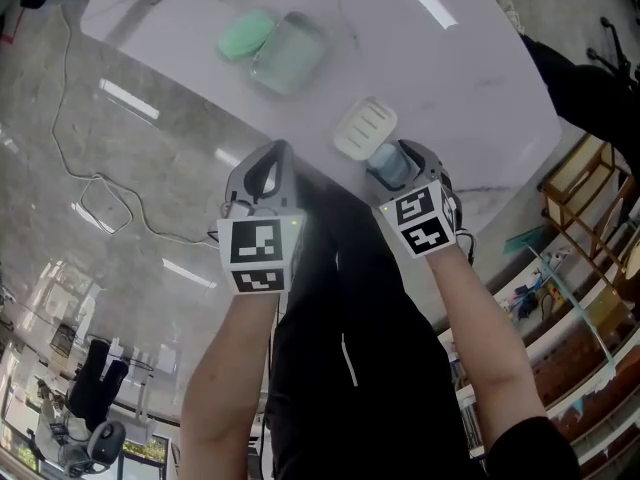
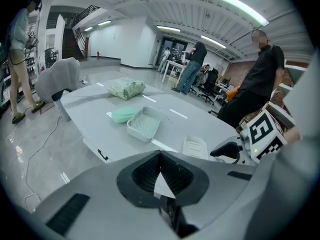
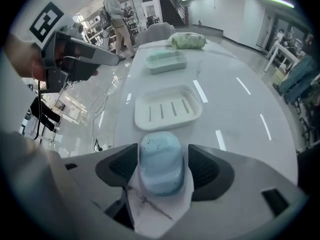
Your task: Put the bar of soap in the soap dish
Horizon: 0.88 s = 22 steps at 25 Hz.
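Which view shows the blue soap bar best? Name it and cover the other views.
Right gripper view: the blue soap bar sits whole between the open jaws of the right tool. Head view shows only part of it beyond that tool. Left gripper view does not show it.

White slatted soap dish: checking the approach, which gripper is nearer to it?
Right. The right gripper, pale blue soap bar between its open jaws, sits beside the dish; the left gripper hangs farther left.
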Tool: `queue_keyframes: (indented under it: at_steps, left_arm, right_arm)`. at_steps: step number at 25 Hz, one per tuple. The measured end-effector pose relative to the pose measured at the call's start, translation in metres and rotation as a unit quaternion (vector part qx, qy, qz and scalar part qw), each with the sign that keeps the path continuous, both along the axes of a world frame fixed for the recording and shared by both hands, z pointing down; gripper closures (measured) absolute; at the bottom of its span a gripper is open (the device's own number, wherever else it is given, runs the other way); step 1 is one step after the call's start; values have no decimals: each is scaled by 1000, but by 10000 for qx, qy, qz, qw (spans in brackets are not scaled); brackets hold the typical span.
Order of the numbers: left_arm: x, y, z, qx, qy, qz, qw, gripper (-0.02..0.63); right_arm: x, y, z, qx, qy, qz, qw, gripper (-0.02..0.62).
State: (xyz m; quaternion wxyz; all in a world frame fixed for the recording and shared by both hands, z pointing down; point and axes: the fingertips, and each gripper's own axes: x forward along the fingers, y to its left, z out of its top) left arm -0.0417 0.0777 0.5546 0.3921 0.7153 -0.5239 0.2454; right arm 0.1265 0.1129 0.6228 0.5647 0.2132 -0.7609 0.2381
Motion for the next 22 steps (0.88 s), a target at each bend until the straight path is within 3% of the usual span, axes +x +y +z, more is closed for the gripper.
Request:
queue_keyframes:
  at_steps: [11,22]
  left_arm:
    - [-30,21,14,-231,-23,-367,9991,598]
    - [-37,21,6,-81,66,-559,9984,598]
  right_arm:
    - [3,1,6,8,526,-308,9981,288]
    - [4,1,5,-63,491,-202,9986,305]
